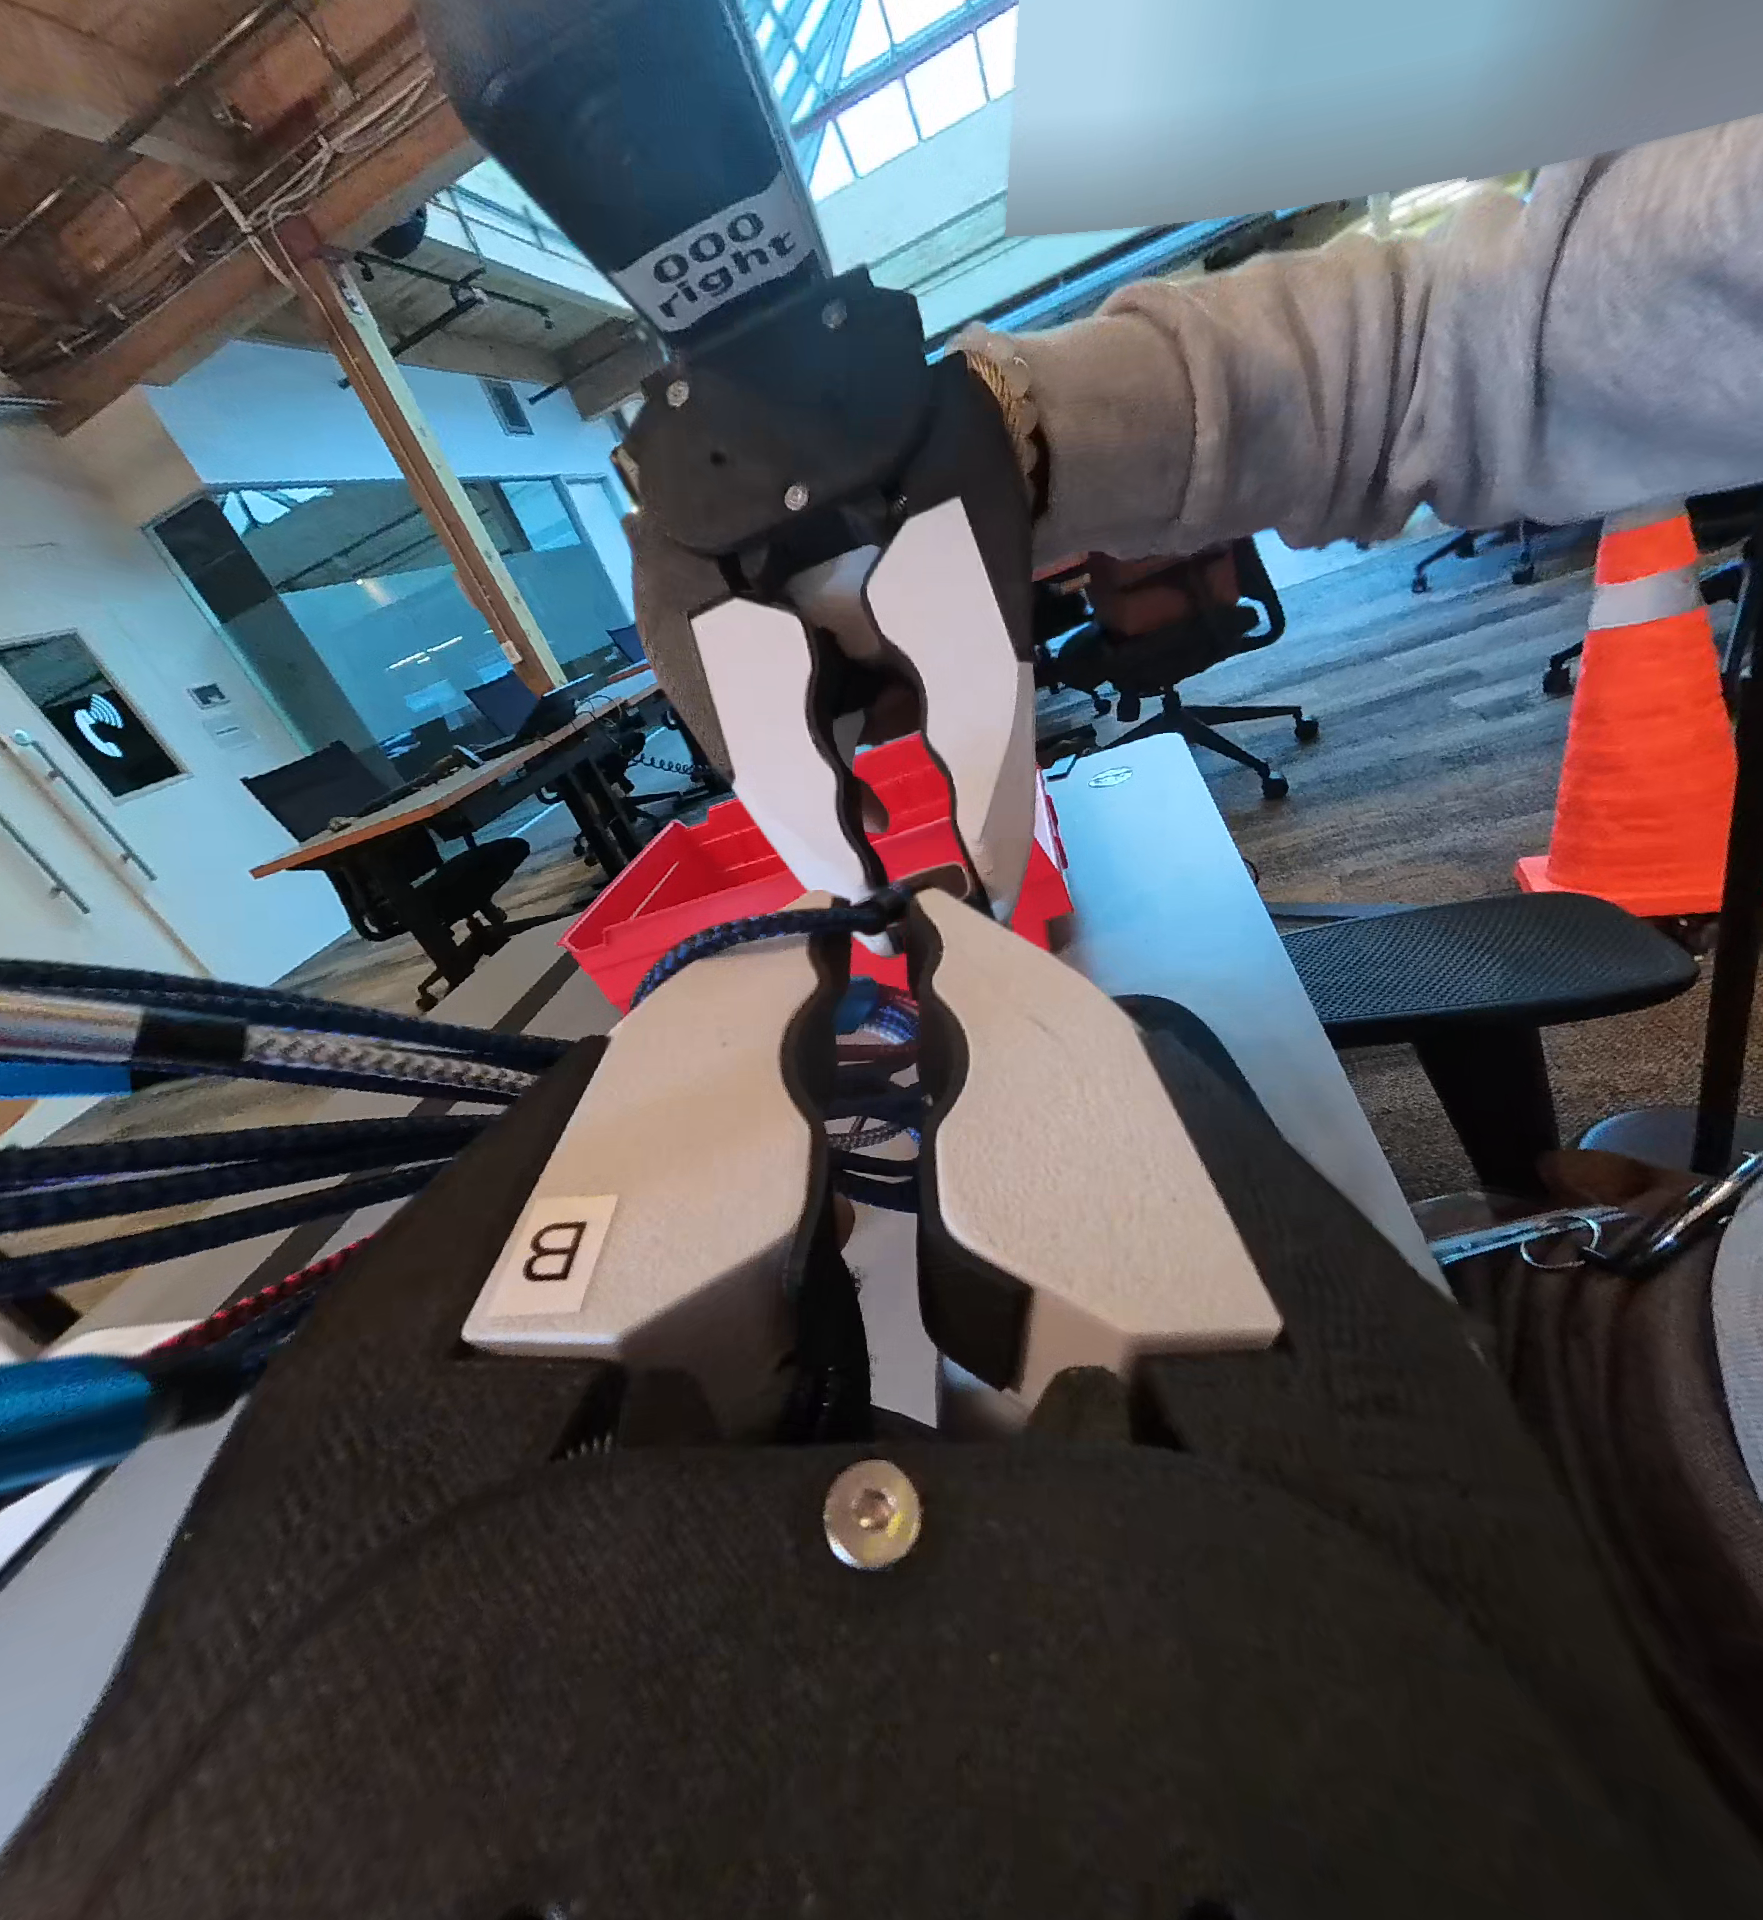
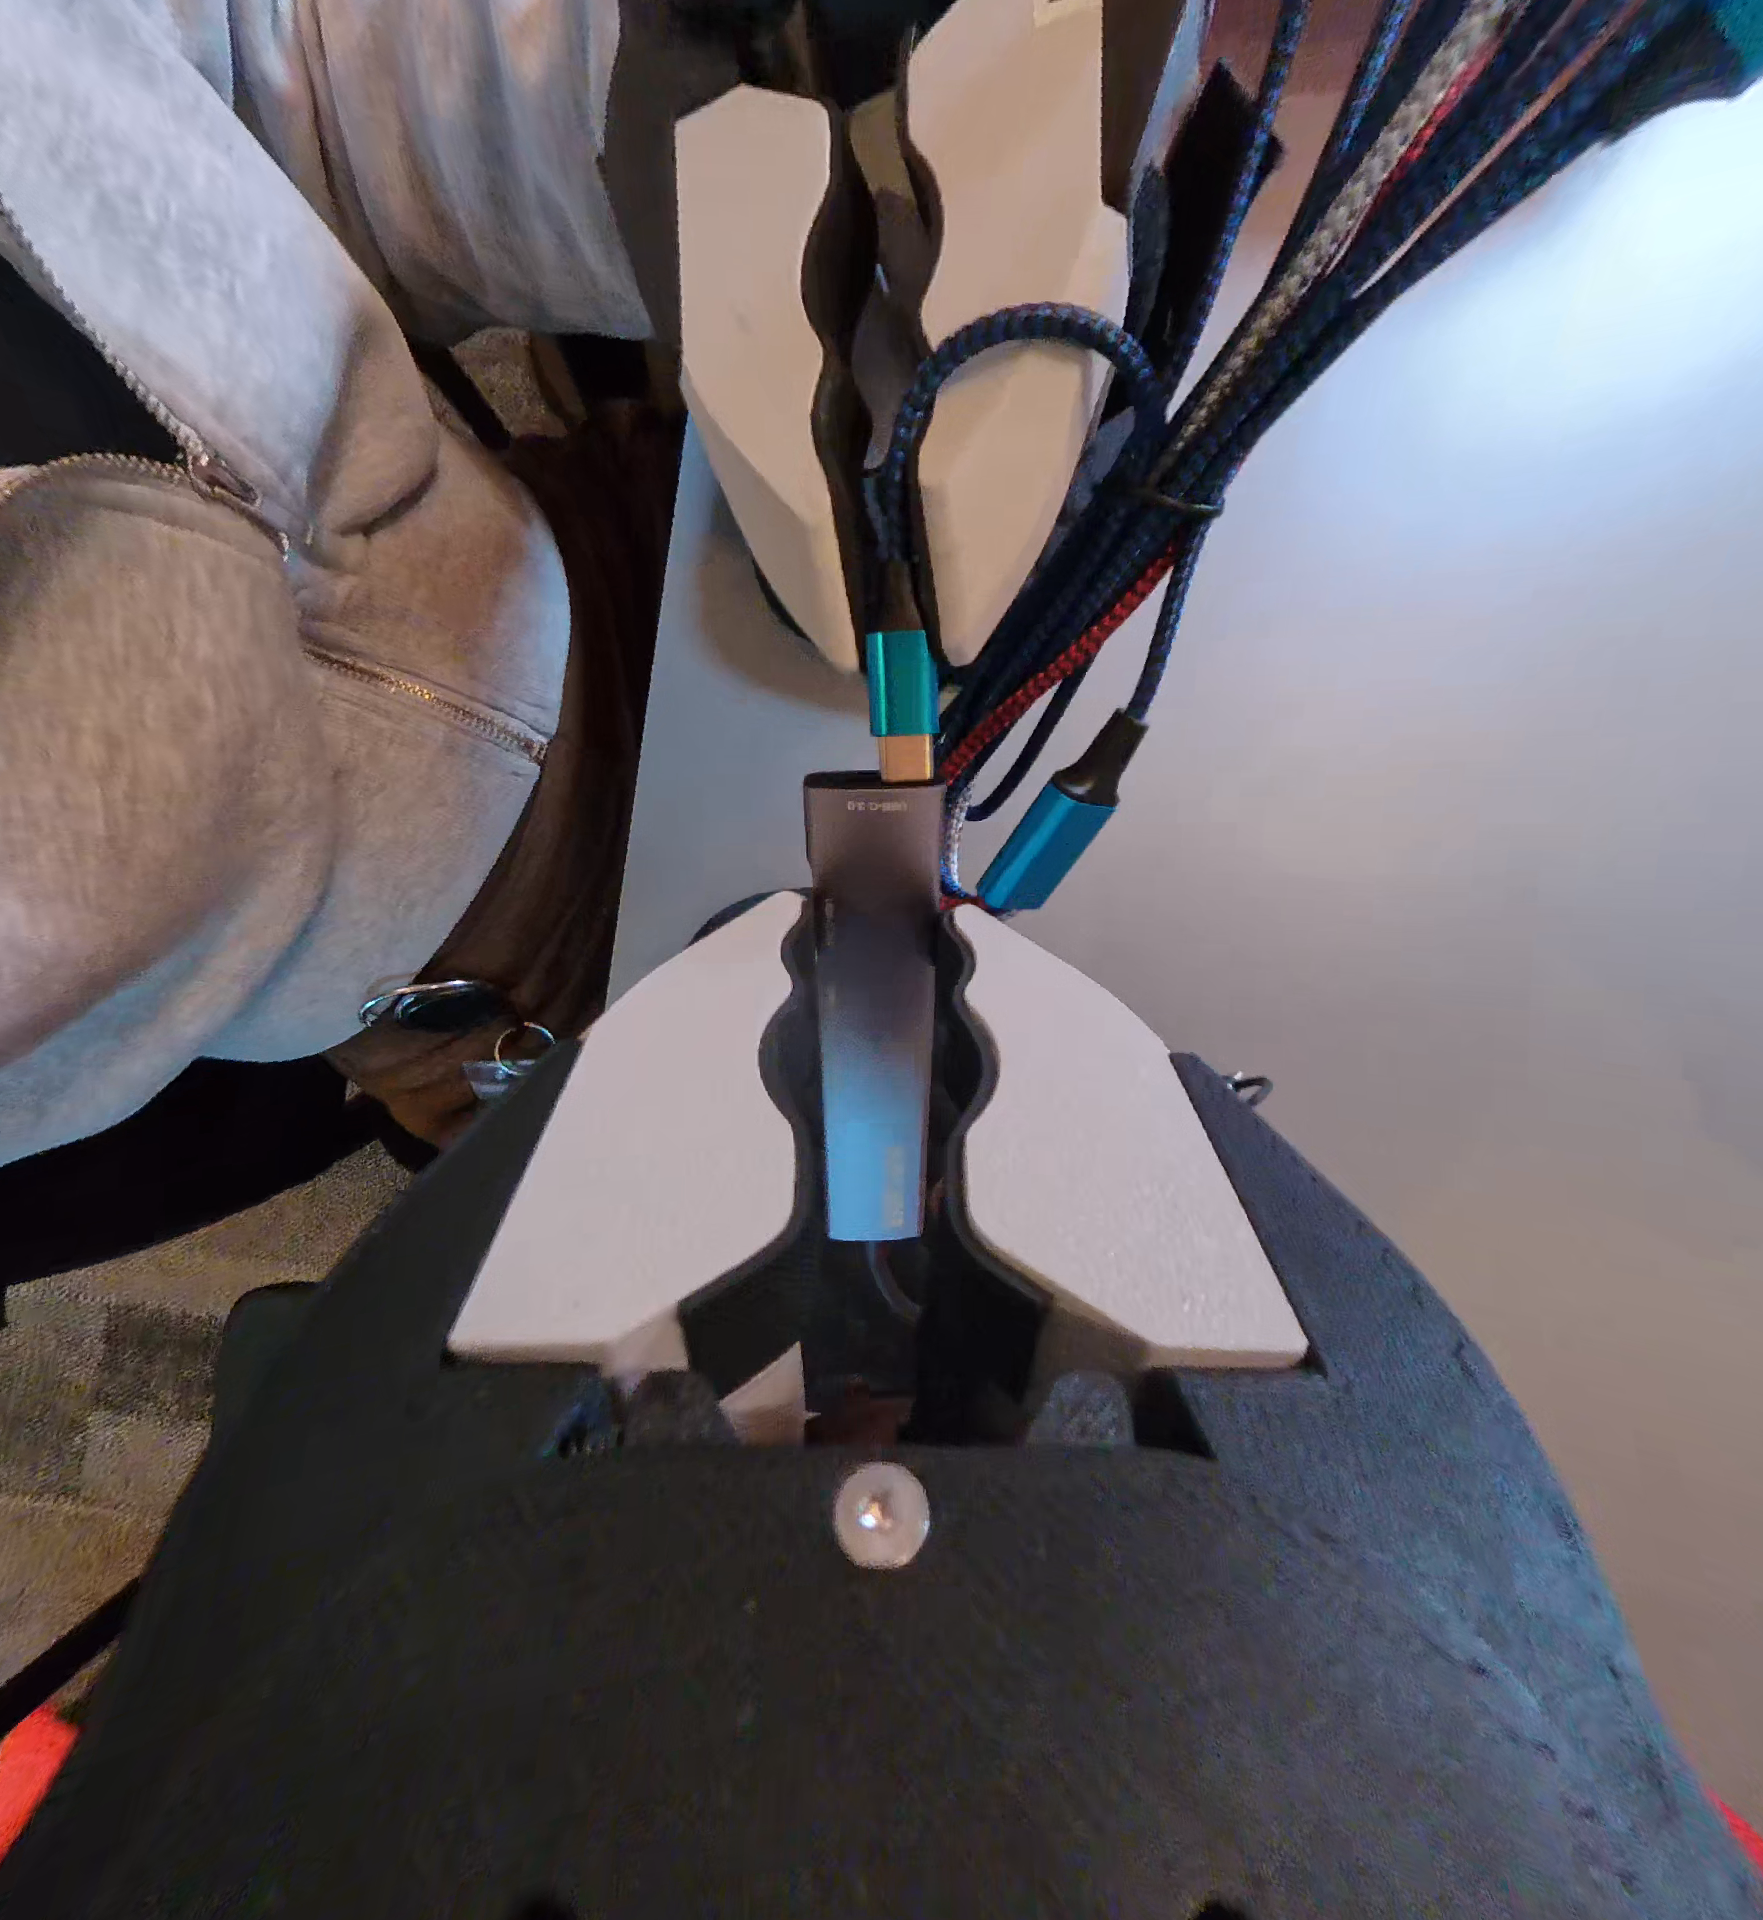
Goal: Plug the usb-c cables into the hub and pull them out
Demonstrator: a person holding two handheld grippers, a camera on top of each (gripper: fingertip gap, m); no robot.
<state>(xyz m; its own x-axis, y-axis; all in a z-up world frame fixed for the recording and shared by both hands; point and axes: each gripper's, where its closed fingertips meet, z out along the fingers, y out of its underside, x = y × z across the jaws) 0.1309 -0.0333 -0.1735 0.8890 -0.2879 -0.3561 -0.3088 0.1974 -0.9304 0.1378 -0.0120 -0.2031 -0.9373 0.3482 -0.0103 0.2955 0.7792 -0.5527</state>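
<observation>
A: Left wrist view. What do my jaws hold?

B: Your left gripper (image 1: 872, 925) is closed narrow on a dark braided cable (image 1: 742, 935), pinched at the fingertips. The right gripper (image 1: 882, 883) meets it tip to tip from above. A red bin (image 1: 690, 883) lies just behind; a bundle of cables (image 1: 181, 1143) fans off left.

A: Right wrist view. Where is the hub?

B: Clamped lengthwise in my right gripper (image 2: 872, 904), the grey hub (image 2: 872, 935) juts past the fingertips. The teal plug (image 2: 900, 691) touches its end face; seating depth I cannot tell. A loose blue plug (image 2: 1048, 847) hangs just right. The bare white table (image 2: 1479, 623) lies open to the right; the table edge and a person's grey sleeve (image 2: 181, 520) close the left.
</observation>
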